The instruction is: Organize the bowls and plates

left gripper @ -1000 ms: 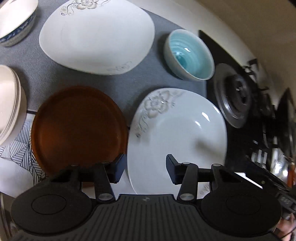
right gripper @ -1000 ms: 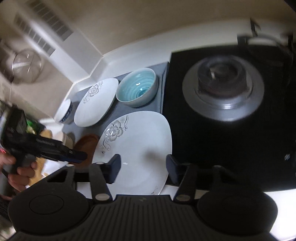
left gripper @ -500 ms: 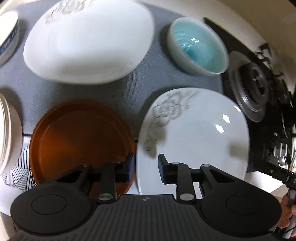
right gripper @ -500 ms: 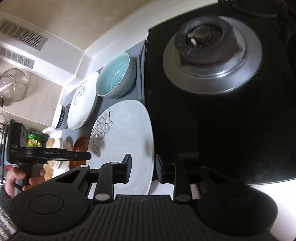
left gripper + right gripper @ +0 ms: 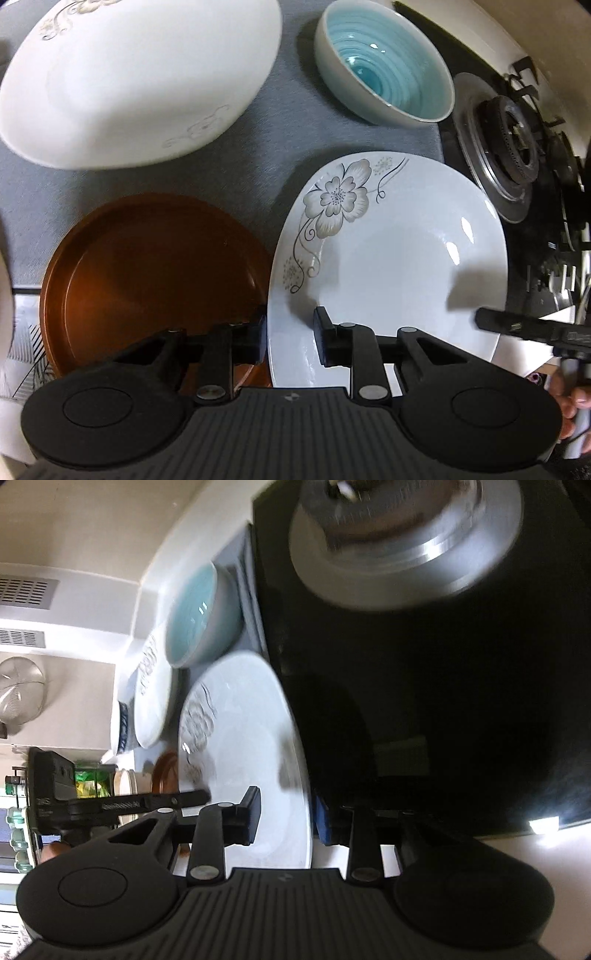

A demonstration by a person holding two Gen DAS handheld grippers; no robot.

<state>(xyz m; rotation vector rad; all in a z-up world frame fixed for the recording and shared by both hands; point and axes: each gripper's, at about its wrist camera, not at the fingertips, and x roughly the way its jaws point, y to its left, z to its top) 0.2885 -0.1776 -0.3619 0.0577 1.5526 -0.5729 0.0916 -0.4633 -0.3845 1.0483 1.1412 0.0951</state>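
White flowered plate (image 5: 399,266) sat between the left gripper (image 5: 289,341) fingers: left finger (image 5: 255,339) over the brown plate (image 5: 147,273), right finger (image 5: 325,341) over the flowered plate's basin, its left rim in the gap. Fingers were apart, contact with the rim not visible. Right gripper (image 5: 286,818) straddled the same plate's (image 5: 243,746) right rim: left finger (image 5: 249,814) above the plate face, right finger (image 5: 327,827) outside and partly hidden behind the edge; fingers apart, and I couldn't tell whether they touched the rim. That view was motion-blurred. Flowered plate lay partly on the grey mat (image 5: 221,173), its right edge just beside the black stove (image 5: 443,701). Brown plate was just beside it on the left, rims nearly touching. Blue bowl (image 5: 384,62) sat upright on the mat behind the flowered plate, near the burner (image 5: 509,147). Large white plate (image 5: 140,77) lay behind the brown plate, well apart from the grippers. From the right wrist, a blue-patterned bowl (image 5: 120,723) showed past the large white plate (image 5: 151,698), and a steel strainer (image 5: 22,690) hung on the far wall. Right gripper body (image 5: 532,330) showed at the left view's right edge, over the plate's corner.
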